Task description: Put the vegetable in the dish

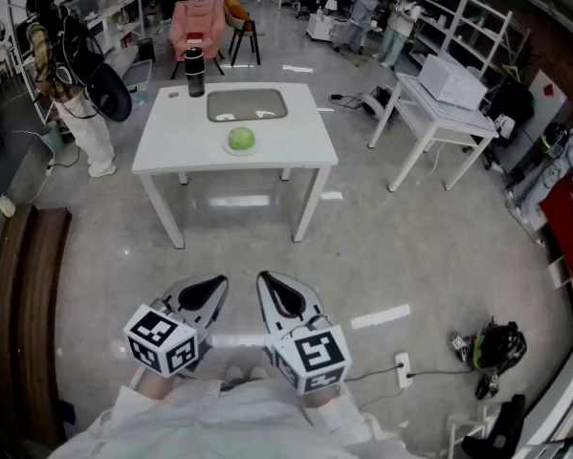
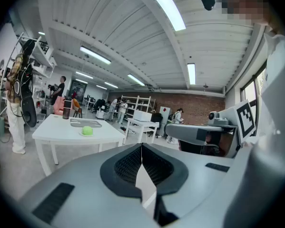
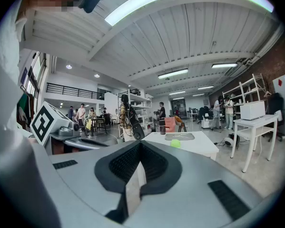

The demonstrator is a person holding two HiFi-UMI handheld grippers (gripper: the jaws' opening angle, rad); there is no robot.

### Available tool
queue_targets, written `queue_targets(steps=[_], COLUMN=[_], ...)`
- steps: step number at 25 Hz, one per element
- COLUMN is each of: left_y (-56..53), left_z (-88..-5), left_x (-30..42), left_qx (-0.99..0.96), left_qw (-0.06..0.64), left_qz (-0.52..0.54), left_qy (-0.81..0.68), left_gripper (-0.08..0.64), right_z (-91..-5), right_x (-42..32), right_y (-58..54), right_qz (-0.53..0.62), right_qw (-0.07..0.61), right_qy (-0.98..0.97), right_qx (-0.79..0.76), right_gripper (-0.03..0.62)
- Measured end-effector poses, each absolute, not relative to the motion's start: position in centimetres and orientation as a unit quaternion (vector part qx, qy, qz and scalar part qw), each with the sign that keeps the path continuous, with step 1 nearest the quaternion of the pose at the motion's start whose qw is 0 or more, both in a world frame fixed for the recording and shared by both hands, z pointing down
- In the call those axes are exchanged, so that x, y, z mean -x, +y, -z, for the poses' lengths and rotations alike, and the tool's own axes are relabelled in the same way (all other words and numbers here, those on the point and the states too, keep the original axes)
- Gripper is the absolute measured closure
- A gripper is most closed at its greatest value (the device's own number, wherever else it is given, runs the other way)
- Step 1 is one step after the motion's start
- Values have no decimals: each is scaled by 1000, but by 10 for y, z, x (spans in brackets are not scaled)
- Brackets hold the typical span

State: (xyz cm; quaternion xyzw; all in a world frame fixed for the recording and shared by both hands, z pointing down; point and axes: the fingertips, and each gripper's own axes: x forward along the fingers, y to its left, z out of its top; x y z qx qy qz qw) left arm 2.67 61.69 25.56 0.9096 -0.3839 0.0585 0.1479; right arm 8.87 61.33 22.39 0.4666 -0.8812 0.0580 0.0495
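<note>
A round green vegetable (image 1: 241, 141) lies near the front edge of a white table (image 1: 171, 146) a few steps ahead of me. Behind it on the table is a shallow grey dish (image 1: 248, 104). Both grippers are held close to my body, far short of the table. My left gripper (image 1: 214, 285) and my right gripper (image 1: 267, 282) are side by side, each shut with nothing between the jaws. In the left gripper view the vegetable (image 2: 87, 130) is small and far off beyond the gripper (image 2: 142, 147). In the right gripper view it (image 3: 175, 143) lies beyond the gripper (image 3: 140, 144).
A dark bottle (image 1: 194, 70) stands at the table's far left corner. A person (image 1: 71, 79) stands left of the table. A second white table (image 1: 444, 113) is at the right. A brown bench (image 1: 23, 295) runs along my left, and a power strip with cable (image 1: 401, 369) lies on the floor.
</note>
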Motion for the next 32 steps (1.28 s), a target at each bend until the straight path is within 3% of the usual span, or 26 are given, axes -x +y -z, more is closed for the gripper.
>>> queue_targets(steps=[21,32], left_y=[617,596], left_z=[-260,-279], left_x=[-34,-66], left_qx=[-900,-892], left_qw=[170,191], left_qz=[-34,-39], left_qy=[-399,-407], left_gripper=[551,551], right_z=[-248,-253], right_x=[-79,-108], right_y=[617,597], right_qz=[-108,-108], right_qw=[47,49], right_qy=[-889,-898], right_qx=[-443,-424], right_gripper=[578,578])
